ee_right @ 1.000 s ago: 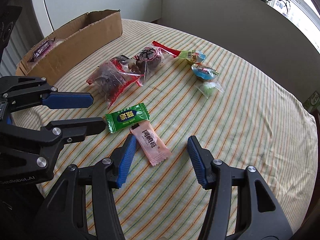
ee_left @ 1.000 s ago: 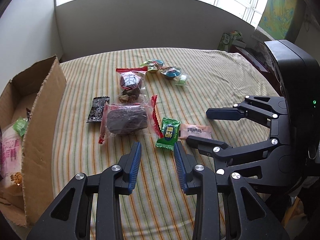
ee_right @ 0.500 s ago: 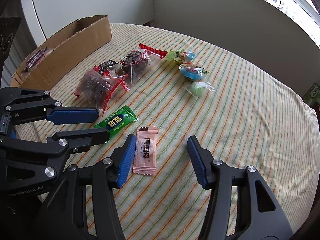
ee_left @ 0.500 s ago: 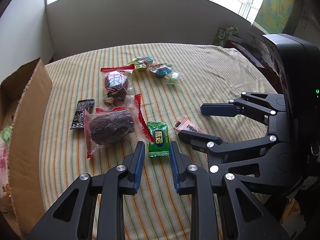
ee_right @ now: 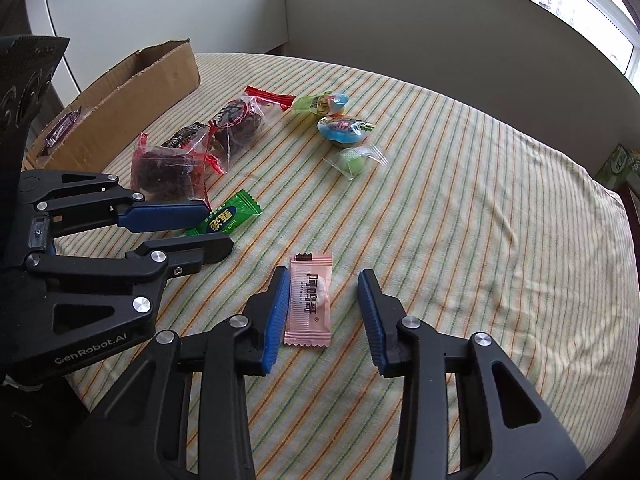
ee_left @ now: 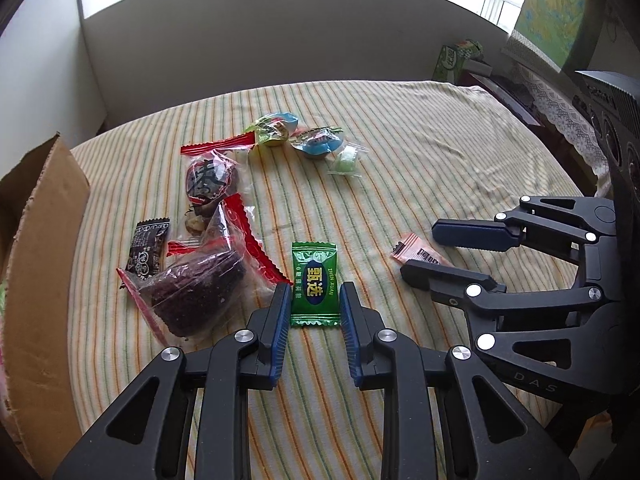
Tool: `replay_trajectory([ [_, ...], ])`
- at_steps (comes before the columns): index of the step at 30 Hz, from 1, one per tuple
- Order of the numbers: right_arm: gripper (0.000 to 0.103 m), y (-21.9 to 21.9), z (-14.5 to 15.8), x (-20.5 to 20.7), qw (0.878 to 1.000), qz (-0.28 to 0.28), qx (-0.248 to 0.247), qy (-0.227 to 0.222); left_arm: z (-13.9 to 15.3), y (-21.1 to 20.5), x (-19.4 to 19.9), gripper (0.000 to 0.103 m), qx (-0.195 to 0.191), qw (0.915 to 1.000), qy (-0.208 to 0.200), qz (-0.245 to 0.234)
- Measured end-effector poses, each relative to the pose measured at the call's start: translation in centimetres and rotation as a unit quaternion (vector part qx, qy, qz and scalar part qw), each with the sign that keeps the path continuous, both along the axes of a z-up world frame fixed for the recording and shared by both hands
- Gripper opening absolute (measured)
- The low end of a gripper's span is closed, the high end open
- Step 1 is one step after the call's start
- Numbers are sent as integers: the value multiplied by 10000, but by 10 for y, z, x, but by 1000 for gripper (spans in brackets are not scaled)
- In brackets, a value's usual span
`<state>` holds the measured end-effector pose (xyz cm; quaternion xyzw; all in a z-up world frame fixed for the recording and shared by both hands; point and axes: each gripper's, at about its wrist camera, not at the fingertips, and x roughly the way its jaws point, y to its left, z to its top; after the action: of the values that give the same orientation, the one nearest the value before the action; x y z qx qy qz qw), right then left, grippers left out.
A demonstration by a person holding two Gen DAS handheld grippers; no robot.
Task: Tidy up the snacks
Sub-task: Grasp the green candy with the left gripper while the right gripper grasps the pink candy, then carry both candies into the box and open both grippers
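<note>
A green candy packet lies on the striped tablecloth, its near end between the open fingers of my left gripper; it also shows in the right wrist view. A pink candy packet lies between the open fingers of my right gripper, close to the left pad; in the left wrist view the pink packet is partly hidden by the right gripper. Neither packet is gripped. The cardboard box stands at the left.
Two red-edged bags of dark snacks, a small black packet, two colourful wrapped sweets and a clear-wrapped green sweet lie farther back. The box holds snacks. A wall runs behind the table.
Both grippers have moved forward and down. The green packet now lies between the left fingers and the pink packet between the right fingers. The left jaws opened slightly wider.
</note>
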<state>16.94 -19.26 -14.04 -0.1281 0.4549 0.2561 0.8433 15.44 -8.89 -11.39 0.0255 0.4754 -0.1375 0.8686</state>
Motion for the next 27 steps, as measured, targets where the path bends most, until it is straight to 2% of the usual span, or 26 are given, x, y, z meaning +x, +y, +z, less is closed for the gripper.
replay_trajectory([
  [4, 21, -2, 1, -3, 10000, -72, -10, 4, 0, 1, -4, 23, 37, 10000, -58, 9],
  [17, 21, -14, 11, -23, 9992, -386, 133, -17, 10, 15, -39, 23, -200, 9996, -118, 181],
  [27, 21, -10, 44, -42, 9984, -425, 243, -277, 37, 26, -62, 23, -352, 9981, -425, 291],
])
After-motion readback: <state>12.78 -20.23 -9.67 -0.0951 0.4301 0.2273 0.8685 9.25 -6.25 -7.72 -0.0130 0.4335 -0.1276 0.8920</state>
